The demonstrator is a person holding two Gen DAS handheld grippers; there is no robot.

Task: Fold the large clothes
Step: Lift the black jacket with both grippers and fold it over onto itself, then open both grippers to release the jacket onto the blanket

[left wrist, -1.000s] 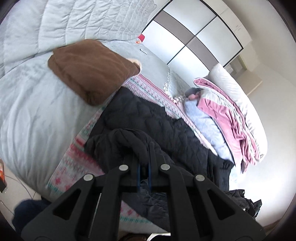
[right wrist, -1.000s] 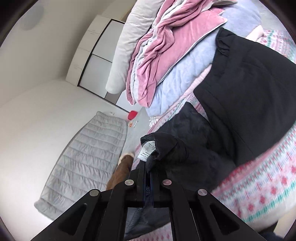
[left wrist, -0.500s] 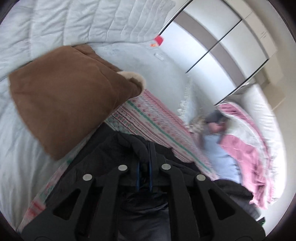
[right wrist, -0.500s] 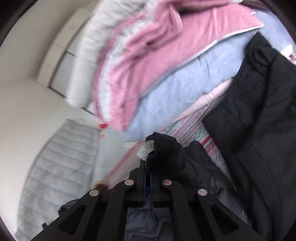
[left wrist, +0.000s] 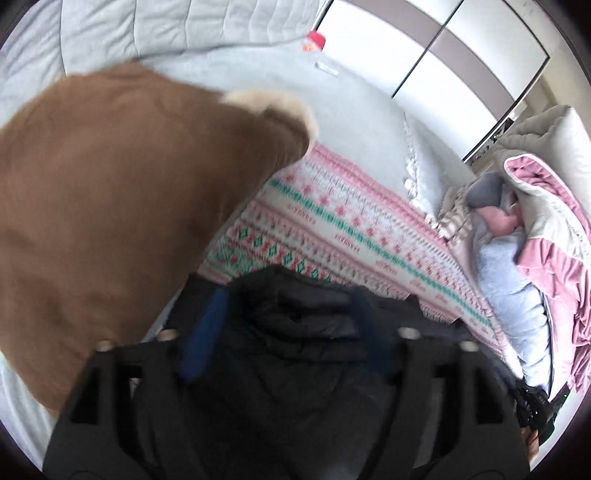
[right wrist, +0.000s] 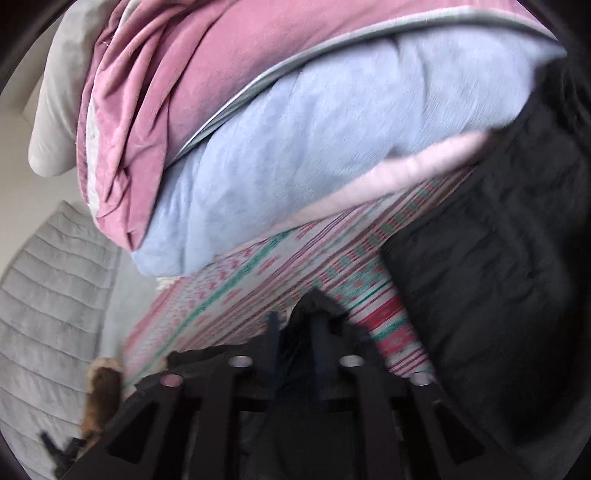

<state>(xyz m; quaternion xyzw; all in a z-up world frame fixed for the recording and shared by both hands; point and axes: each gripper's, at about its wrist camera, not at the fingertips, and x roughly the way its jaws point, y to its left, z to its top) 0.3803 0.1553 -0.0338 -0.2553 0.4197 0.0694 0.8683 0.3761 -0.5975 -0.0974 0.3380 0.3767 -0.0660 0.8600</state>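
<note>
**Both hand-held grippers over the black jacket, on the bed**

Left hand-held gripper (left wrist: 291, 317): fingers spread wide, released. Blue pad of one finger (left wrist: 201, 339) visible on its left side; the other finger is blurred. Black quilted jacket (left wrist: 295, 354) is bunched between and under the fingers, filling the gap, but the fingers are not pinching it. Jacket lies on the pink-and-green patterned blanket (left wrist: 332, 221), which stretches ahead of the gripper. Brown fleece garment (left wrist: 110, 206) with a cream fluffy edge sits ahead-left, close to the gripper, partly over the blanket edge. Grey quilted cover (left wrist: 184, 26) further ahead. Ahead-right: pile of pink, light blue and grey bedding (left wrist: 517, 258). White wardrobe doors (left wrist: 424, 44) far ahead.

Right hand-held gripper (right wrist: 293, 332): fingers partly apart, a peak of black jacket fabric (right wrist: 314, 306) poking up between them. Frame is motion-blurred; cannot tell if they grip it. Larger flat part of the jacket (right wrist: 498, 295) lies to the gripper's right on the same patterned blanket (right wrist: 236, 288). Directly ahead: the light blue duvet (right wrist: 314, 155) with pink velvet cover (right wrist: 207, 66) on top. Brown garment (right wrist: 105, 391) low at left.
</note>
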